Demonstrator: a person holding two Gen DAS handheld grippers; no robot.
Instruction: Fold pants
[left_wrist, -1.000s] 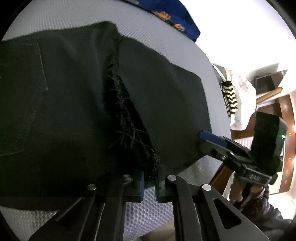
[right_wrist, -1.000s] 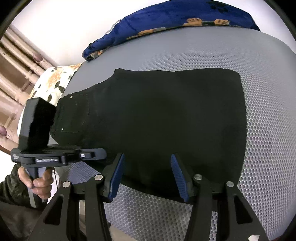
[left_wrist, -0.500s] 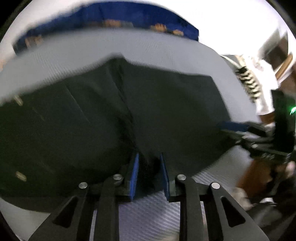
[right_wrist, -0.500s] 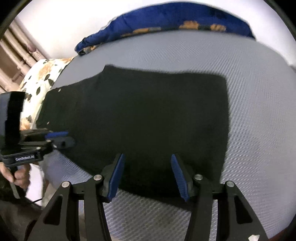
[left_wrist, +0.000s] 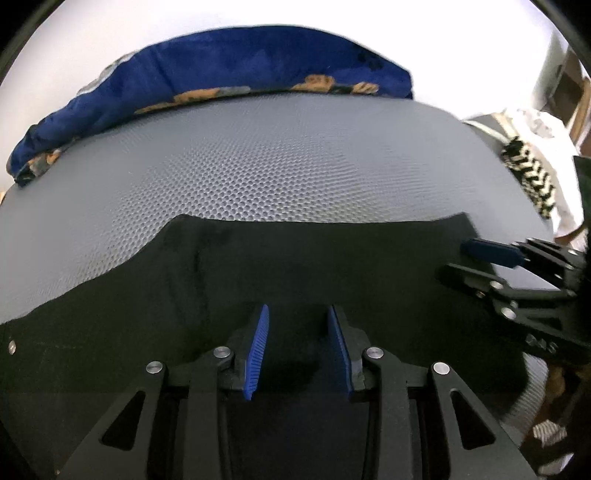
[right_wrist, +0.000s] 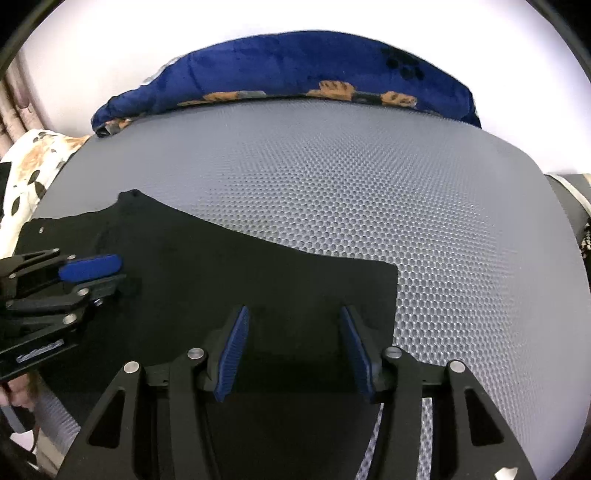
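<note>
Pants released: left gripper opening, nothing pinched; right gripper closing slightly, also empty. Fold laid.

Folded black fabric pants lie flat on a grey honeycomb-textured mat. The right gripper, blue-padded, hangs above them, jaws closing on nothing. The left gripper reaches in at left.
</note>
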